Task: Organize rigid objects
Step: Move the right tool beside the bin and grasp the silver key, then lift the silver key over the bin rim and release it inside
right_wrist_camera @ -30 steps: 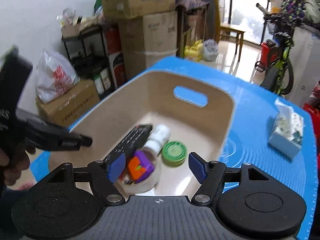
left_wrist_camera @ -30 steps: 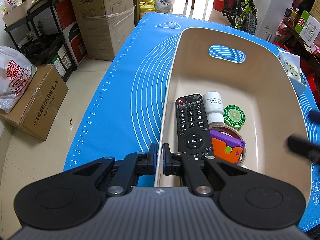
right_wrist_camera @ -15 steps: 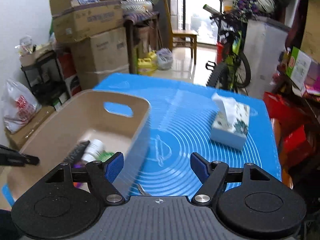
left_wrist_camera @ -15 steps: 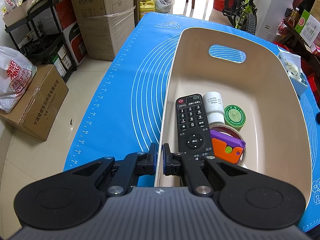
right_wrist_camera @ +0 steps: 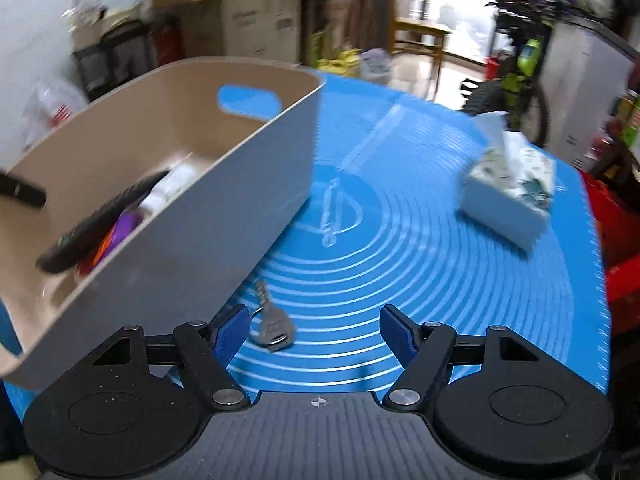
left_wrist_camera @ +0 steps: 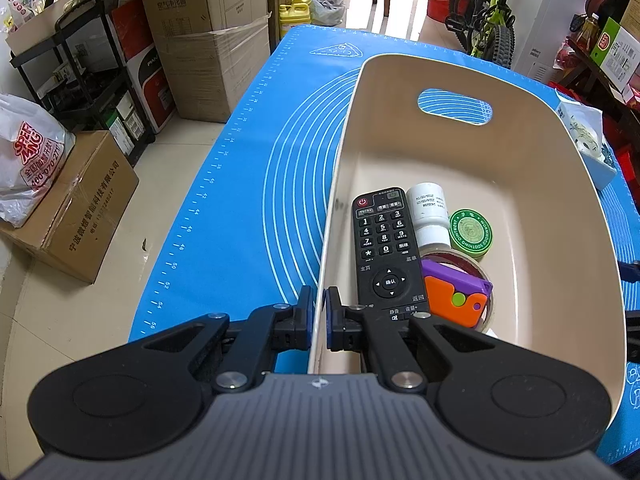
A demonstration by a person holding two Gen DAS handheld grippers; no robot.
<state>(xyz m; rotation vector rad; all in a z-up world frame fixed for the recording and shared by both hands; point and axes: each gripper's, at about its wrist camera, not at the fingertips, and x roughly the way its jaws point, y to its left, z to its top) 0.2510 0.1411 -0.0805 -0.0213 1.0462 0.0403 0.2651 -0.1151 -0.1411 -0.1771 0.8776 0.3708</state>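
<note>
Left claw [left_wrist_camera: 318, 320] clamped on the near left wall of the bin [left_wrist_camera: 520, 152], one finger outside and one inside — a grip that, by judgement, steadies the bin against sliding on the mat [left_wrist_camera: 248, 184] while the other claw loads it. Inside the bin, gathered at the near end: remote [left_wrist_camera: 384, 256] lying flat along the left wall, white bottle [left_wrist_camera: 430, 216] on its side touching the remote, green tin [left_wrist_camera: 471, 233] just beside the bottle, and an orange-and-purple toy [left_wrist_camera: 456, 298] resting on a tape roll [left_wrist_camera: 486, 326]. The far half of the bin floor is bare, so room remains for more.

Right claw [right_wrist_camera: 316, 334] spread wide and holding nothing, low over the mat [right_wrist_camera: 400, 240] just outside the bin's right wall [right_wrist_camera: 200, 240]. A key [right_wrist_camera: 274, 328] on a short chain lies flat on the mat between the open fingers, nearer the left one and close to the foot of the bin — the likely next thing to be gathered, since it is the one small rigid item seen outside the bin. Being thin and flat on the surface, it probably calls for the fingertips to come right down to the mat before closing. A tissue box [right_wrist_camera: 510, 196] stands well apart at the far right of the mat; the right view is motion-blurred, so fine detail there is uncertain
</note>
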